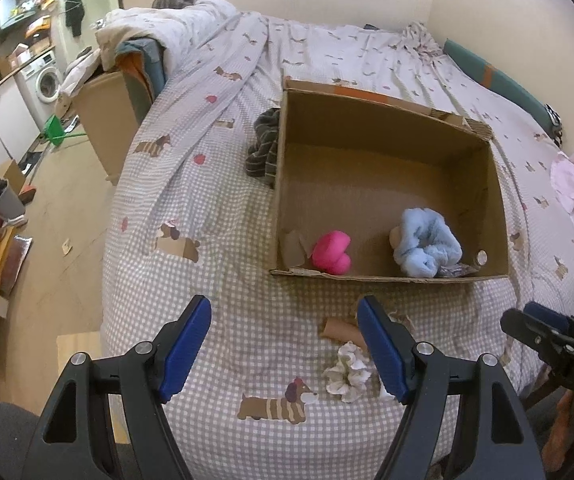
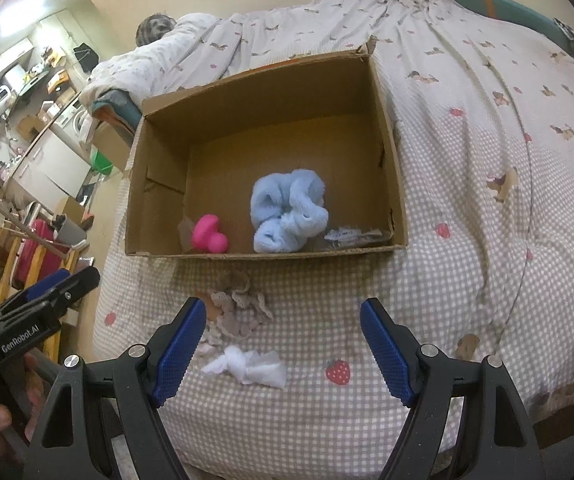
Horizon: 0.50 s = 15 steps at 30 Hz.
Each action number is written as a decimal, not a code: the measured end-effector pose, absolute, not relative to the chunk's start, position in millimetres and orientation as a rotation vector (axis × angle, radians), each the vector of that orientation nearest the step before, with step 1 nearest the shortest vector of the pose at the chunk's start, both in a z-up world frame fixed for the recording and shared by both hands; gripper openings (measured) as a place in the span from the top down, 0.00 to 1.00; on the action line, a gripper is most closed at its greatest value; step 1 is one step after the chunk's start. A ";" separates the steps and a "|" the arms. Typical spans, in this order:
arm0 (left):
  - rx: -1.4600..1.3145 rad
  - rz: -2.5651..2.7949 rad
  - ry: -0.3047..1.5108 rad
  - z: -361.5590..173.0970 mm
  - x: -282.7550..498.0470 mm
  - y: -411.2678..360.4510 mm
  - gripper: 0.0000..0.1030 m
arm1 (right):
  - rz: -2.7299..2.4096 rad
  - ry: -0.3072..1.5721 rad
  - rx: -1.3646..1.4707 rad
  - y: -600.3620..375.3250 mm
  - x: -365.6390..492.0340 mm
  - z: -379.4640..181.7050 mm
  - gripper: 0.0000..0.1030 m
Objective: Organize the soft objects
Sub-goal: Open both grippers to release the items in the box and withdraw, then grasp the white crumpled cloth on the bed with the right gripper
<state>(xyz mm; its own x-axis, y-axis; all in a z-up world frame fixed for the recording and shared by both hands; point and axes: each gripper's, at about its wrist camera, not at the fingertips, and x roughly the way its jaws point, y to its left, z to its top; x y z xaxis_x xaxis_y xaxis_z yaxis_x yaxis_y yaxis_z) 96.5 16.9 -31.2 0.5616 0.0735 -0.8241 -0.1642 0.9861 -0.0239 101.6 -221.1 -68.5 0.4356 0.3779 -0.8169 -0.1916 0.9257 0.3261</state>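
Both sets of jaws stand wide with nothing between them: left gripper (image 1: 285, 346), right gripper (image 2: 283, 346). "GenRobot.AI" reads on the left one's body, "DAS" on the right's. Ahead of the jaws on the bed (image 2: 467, 240) lies an open cardboard box (image 2: 159, 168); inside, a blue scrunchie (image 2: 287, 210), long axis running diagonally, and a pink heart (image 2: 209, 236). Just before the right jaws lies a white scrunchie (image 2: 247, 366).

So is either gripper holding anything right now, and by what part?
Nothing is held. The left gripper and right gripper both hang open and empty above the checked bedspread.
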 end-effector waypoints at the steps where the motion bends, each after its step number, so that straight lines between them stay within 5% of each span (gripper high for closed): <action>1: -0.109 0.143 0.966 -31.6 96.2 18.1 0.29 | 0.355 1.066 0.200 -222.7 101.6 -69.4 0.18; 15: -0.138 0.178 0.999 -41.4 102.6 22.8 0.29 | 0.362 1.276 0.317 -230.3 118.2 -125.0 0.19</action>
<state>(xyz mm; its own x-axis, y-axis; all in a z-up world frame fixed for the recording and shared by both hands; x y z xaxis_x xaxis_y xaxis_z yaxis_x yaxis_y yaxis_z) 102.6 22.8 -41.4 0.5286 0.0853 -0.8446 -0.2120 0.9767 -0.0340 118.2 -230.3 -125.0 0.2489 0.4321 -0.8668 -0.0870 0.9013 0.4244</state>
